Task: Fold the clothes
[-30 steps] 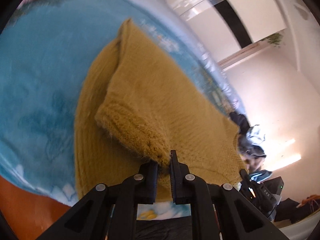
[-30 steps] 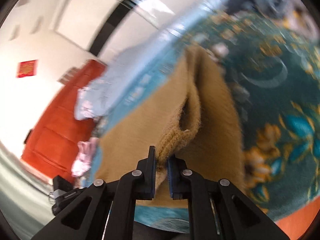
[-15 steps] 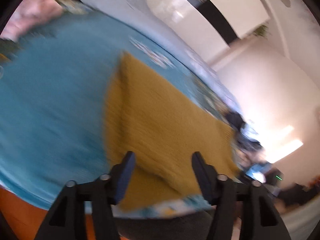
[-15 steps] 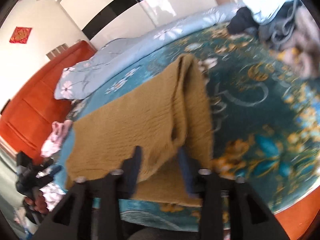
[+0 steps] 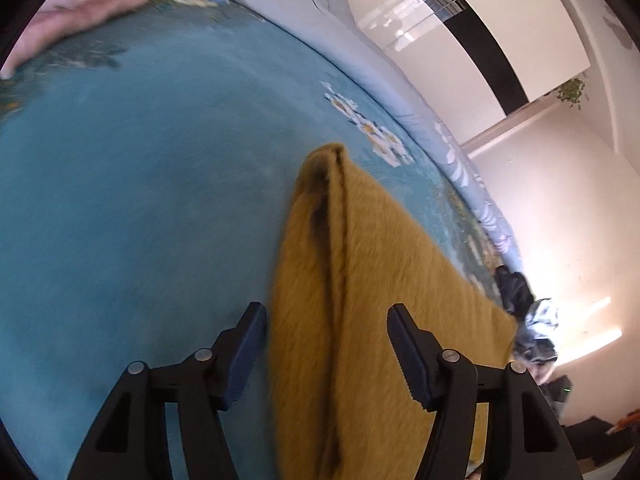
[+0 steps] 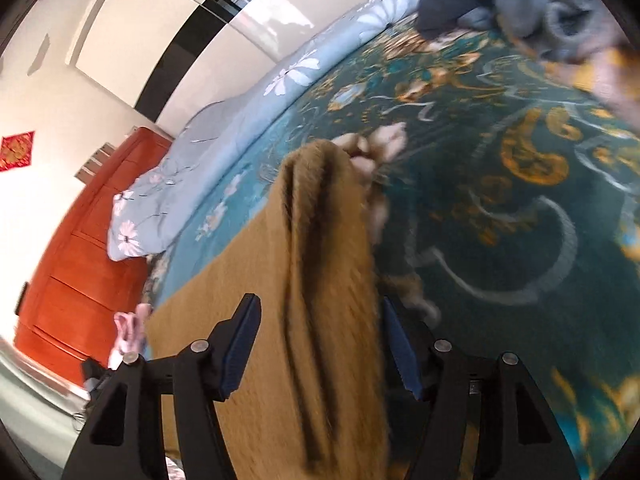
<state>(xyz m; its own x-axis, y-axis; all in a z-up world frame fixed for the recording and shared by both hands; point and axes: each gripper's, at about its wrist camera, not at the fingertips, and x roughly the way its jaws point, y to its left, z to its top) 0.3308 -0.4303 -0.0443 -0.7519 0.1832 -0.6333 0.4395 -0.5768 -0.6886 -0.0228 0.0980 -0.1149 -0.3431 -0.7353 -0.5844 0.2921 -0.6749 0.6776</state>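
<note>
A mustard knit sweater (image 5: pixel 380 280) lies flat on the blue patterned bedspread (image 5: pixel 140 200), its side folded inward along a long crease. My left gripper (image 5: pixel 326 348) hovers open over the sweater's left folded edge; the fabric lies below the jaws and no pad presses on it. In the right wrist view the same sweater (image 6: pixel 320 260) shows its right folded edge. My right gripper (image 6: pixel 320 344) stands over that edge with its jaws opening, the knit beneath them and not gripped.
A pale blue floral quilt (image 6: pixel 240 112) runs along the far side of the bed. A heap of dark and grey clothes (image 6: pixel 520 0) sits at the far right. A pink garment (image 5: pixel 80 4) lies at the far left. An orange-red headboard (image 6: pixel 72 280) stands at the left.
Both grippers were shut on the sweater's ribbed cuffs; they have let go, opened wide and shifted sideways to the garment's outer edges. The sleeves now lie folded over the body.
</note>
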